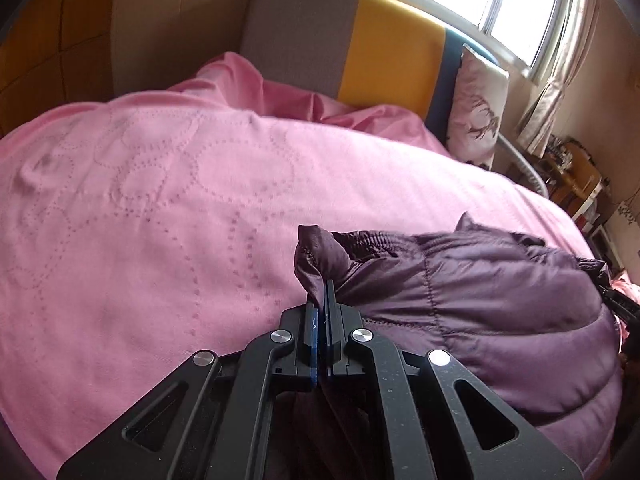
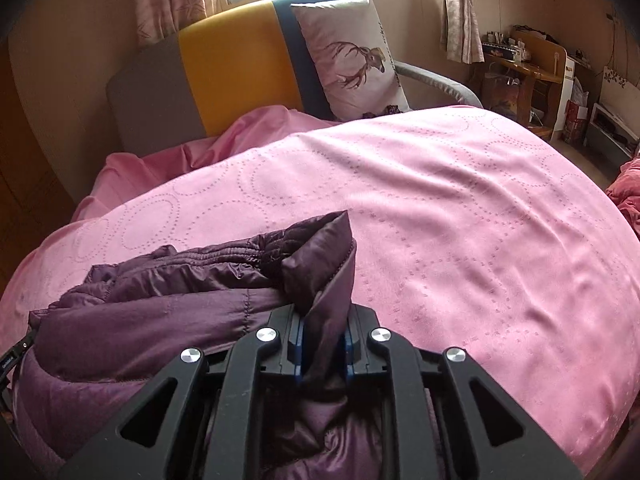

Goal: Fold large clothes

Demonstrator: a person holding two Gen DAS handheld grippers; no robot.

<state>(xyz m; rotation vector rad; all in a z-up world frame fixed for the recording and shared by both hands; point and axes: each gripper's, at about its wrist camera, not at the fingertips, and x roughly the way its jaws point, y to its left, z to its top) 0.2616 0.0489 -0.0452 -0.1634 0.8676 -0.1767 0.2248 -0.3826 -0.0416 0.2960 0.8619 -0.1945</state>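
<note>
Fingers of the left gripper point(image 1: 323, 300) are pinched tight on a thin corner of the purple quilted jacket point(image 1: 480, 292), while the right gripper point(image 2: 323, 332) clamps a thicker padded edge of it. That jacket lies bunched on the pink bedspread point(image 2: 460, 200), toward the end away from the deer pillow point(image 2: 352, 56). It looks puffy, light and slippery, so hems and corners seem the safest holds. No readable writing shows on it.

I'm losing the purple jacket point(image 1: 480, 300) below both frames' bottom edges, behind the gripper bodies. Its pinched folds are hiding inside the closed jaws. Clutter on the wooden desk point(image 2: 524, 68), beyond the jacket, is too small to identify.
</note>
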